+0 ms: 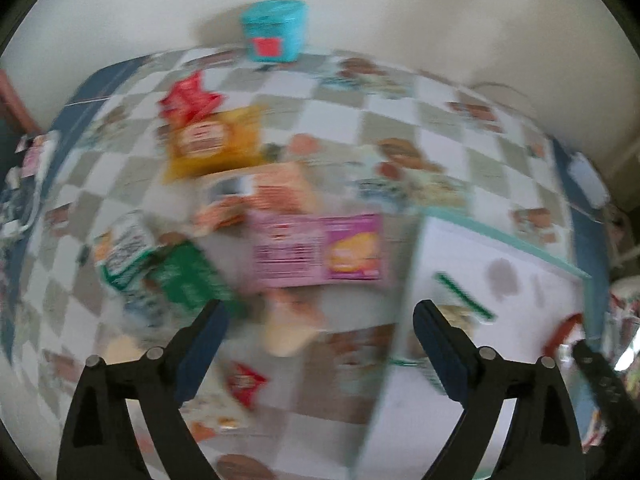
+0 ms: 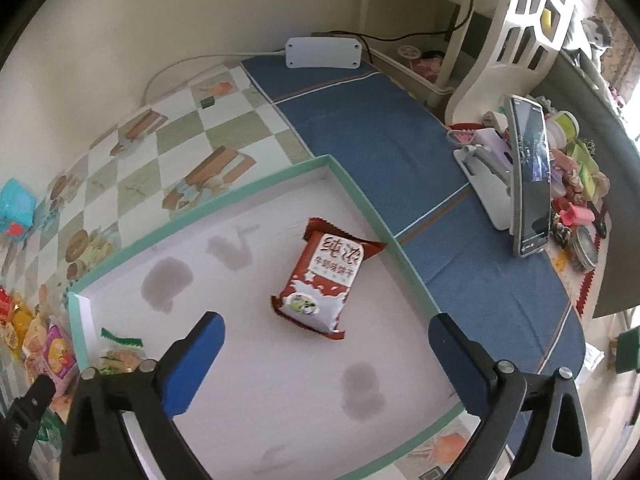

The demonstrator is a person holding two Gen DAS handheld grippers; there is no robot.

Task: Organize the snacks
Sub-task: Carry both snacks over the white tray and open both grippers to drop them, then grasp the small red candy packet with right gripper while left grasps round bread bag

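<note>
The left wrist view is blurred. My left gripper hangs open over the checkered tablecloth with nothing between its fingers. Beyond it lie loose snacks: a pink packet, an orange packet, a yellow packet, a red packet and green packets. A white box with a teal rim sits to the right. My right gripper is open above that box. A red-brown biscuit packet lies flat on the box floor just past its fingertips, untouched. A green-edged packet lies in the box's near-left corner.
A teal tub stands at the table's far edge by the wall. A blue cloth covers the table to the right of the box. On it are a phone on a white stand and a white power box. Clutter crowds the far right.
</note>
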